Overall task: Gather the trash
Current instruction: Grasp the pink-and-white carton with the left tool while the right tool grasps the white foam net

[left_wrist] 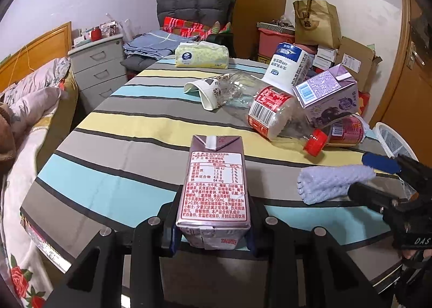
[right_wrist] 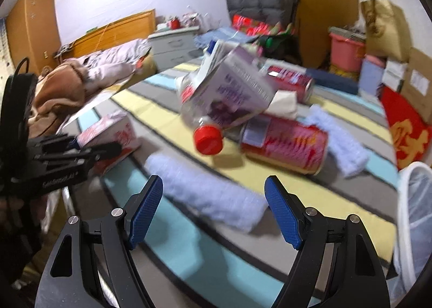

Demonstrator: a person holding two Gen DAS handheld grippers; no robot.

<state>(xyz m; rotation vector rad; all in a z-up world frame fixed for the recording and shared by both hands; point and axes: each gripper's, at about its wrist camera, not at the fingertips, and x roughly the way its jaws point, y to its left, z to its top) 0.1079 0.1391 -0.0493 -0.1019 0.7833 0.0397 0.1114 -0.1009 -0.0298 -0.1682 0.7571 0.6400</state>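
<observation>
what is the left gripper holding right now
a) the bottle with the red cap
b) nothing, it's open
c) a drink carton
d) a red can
c: in the left wrist view the left gripper is shut on the carton, which sits upright between its fingers, while the bottle and the can lie apart on the table.

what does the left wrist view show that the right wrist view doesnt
Only the left wrist view shows the yellow tissue pack, the paper cup and the printed panel of the carton that the left gripper is shut on. Only the right wrist view shows the right gripper open and empty, plus a second blue cloth. Both show the red-capped bottle, purple carton and white mesh bin.
</observation>
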